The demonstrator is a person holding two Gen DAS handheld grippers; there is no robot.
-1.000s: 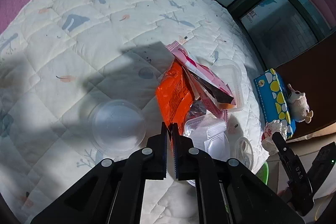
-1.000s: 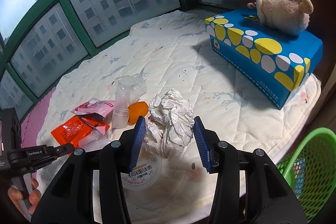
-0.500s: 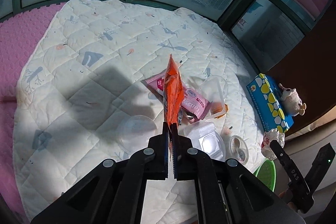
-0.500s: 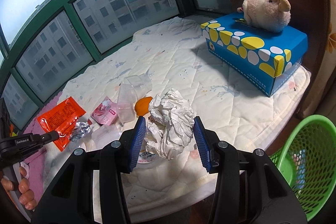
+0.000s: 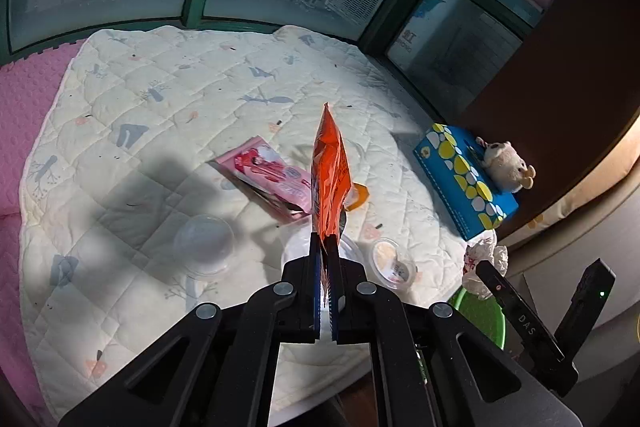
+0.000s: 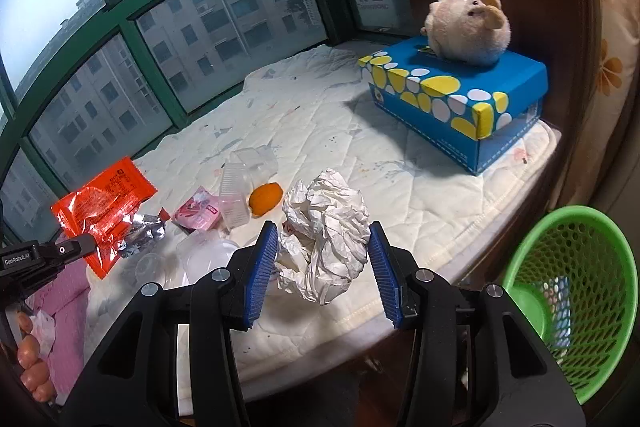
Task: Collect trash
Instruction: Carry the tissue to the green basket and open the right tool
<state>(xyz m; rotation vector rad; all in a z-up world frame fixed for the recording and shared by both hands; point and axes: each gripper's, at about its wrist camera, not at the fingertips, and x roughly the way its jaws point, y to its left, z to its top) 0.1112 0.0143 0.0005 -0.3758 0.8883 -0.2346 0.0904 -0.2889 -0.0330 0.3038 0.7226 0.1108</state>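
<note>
Trash: orange wrapper (image 5: pixel 329 171) and crumpled paper (image 6: pixel 326 239), both held above the quilt (image 5: pixel 168 131).
Left gripper (image 5: pixel 325 247): clamped tight on the wrapper's edge; side reads "GenRobot.AI".
Right gripper (image 6: pixel 324 259): partly closed, pads pressing the paper.
Basket (image 6: pixel 576 291): green, right of the quilt's edge, contents unclear.
Window sign (image 6: pixel 372 1): Chinese characters, partly legible.

a home bay-window nook high in an apartment block: green-framed windows (image 6: pixel 132 23) face neighbouring flats, a quilted mat (image 5: pixel 168 131) covers the ledge, with a plush toy (image 6: pixel 468 31) on a tissue box (image 6: pixel 460 99) and floral curtain (image 6: pixel 612 39).
</note>
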